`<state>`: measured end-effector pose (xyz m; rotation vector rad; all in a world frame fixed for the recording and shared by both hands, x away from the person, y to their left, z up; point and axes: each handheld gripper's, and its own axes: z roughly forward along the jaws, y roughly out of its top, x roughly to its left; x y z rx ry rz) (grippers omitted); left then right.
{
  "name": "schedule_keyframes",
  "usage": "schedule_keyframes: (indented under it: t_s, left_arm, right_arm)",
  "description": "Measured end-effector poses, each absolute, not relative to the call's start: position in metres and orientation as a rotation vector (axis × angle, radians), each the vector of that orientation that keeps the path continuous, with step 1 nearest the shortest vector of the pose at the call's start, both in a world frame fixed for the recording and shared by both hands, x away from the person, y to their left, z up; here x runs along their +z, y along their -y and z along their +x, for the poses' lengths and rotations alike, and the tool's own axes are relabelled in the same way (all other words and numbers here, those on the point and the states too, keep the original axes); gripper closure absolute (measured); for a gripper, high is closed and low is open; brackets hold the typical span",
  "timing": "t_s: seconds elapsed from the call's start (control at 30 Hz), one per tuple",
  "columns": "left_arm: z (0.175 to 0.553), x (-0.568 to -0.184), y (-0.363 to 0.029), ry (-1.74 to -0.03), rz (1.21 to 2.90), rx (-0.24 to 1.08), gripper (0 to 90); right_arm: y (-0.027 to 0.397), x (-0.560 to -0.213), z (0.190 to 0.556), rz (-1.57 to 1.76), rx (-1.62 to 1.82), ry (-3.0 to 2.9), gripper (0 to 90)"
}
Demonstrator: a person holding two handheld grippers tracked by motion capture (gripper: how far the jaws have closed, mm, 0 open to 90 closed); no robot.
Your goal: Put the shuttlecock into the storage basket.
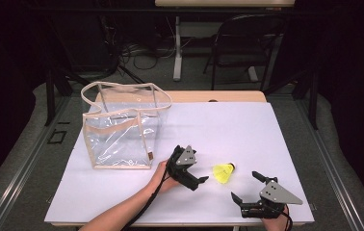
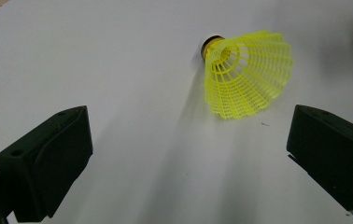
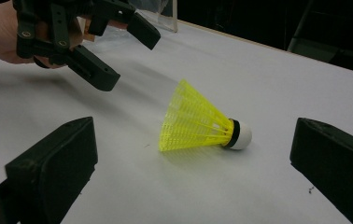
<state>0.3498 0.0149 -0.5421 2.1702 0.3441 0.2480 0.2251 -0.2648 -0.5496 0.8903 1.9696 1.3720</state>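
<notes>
A yellow plastic shuttlecock (image 1: 224, 173) with a white cork tip lies on its side on the white table (image 1: 228, 125). My left gripper (image 1: 198, 166) is open just to its left, jaws facing it and spread wide, with nothing between them. In the left gripper view the shuttlecock (image 2: 247, 77) lies ahead of my left gripper (image 2: 188, 121), skirt toward the camera. My right gripper (image 1: 245, 185) rests open near the front edge, to the shuttlecock's right. In the right gripper view the shuttlecock (image 3: 198, 121) lies beyond my right gripper (image 3: 194, 127), and the left gripper (image 3: 128, 53) hovers behind it.
A clear plastic tote bag (image 1: 122, 127) with beige trim stands upright and open-topped at the table's left. A dark chair (image 1: 247, 38) and a table leg stand beyond the far edge. Bare tabletop stretches to the right and behind the shuttlecock.
</notes>
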Motion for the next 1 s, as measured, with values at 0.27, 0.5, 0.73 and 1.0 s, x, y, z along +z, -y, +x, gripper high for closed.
schedule_keyframes:
  t_s: [0.27, 0.5, 0.73, 1.0]
  left_arm:
    - [0.355, -0.54, 0.001, -0.32, 2.196, 0.238, 13.3]
    - [0.357, -0.542, 0.013, -0.298, 2.228, 0.233, 24.1]
    - [0.36, -0.544, 0.022, -0.302, 2.245, 0.228, 36.4]
    - [0.361, -0.546, 0.03, -0.289, 2.263, 0.193, 52.6]
  right_arm:
    - [0.265, -0.55, 0.225, 0.892, 1.372, -1.971, 0.3]
    - [0.265, -0.55, 0.225, 0.895, 1.371, -1.976, 0.3]
    - [0.265, -0.55, 0.225, 0.896, 1.37, -1.978, 0.3]
    - [0.265, -0.55, 0.225, 0.894, 1.369, -1.98, 0.3]
